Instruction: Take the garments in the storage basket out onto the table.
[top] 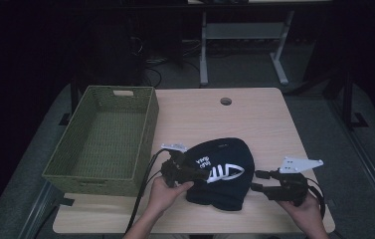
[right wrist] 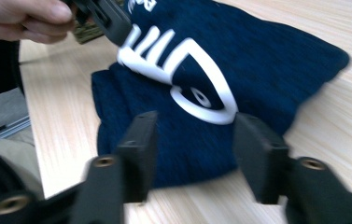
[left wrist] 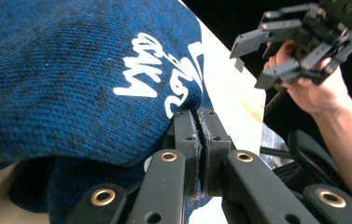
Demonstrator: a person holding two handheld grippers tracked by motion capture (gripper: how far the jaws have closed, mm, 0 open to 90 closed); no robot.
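Observation:
A navy knit hat (top: 227,149) with white lettering and a white emblem lies on the wooden table (top: 200,112) near its front edge. My left gripper (top: 193,167) is shut on the hat's left edge. In the left gripper view its jaws press together on the knit hat (left wrist: 71,84), just under the lettering. My right gripper (top: 257,181) is open just to the right of the hat and does not touch it. In the right gripper view the hat (right wrist: 257,60) lies in front of the spread fingers (right wrist: 138,140), with the left gripper (right wrist: 106,18) at the hat's far side.
An olive woven basket (top: 90,180), with nothing in it, stands on the table's left part. A round cable hole (top: 226,101) is near the far edge. Bare wood extends behind the hat. The right gripper (left wrist: 248,58), held in a hand, appears in the left gripper view.

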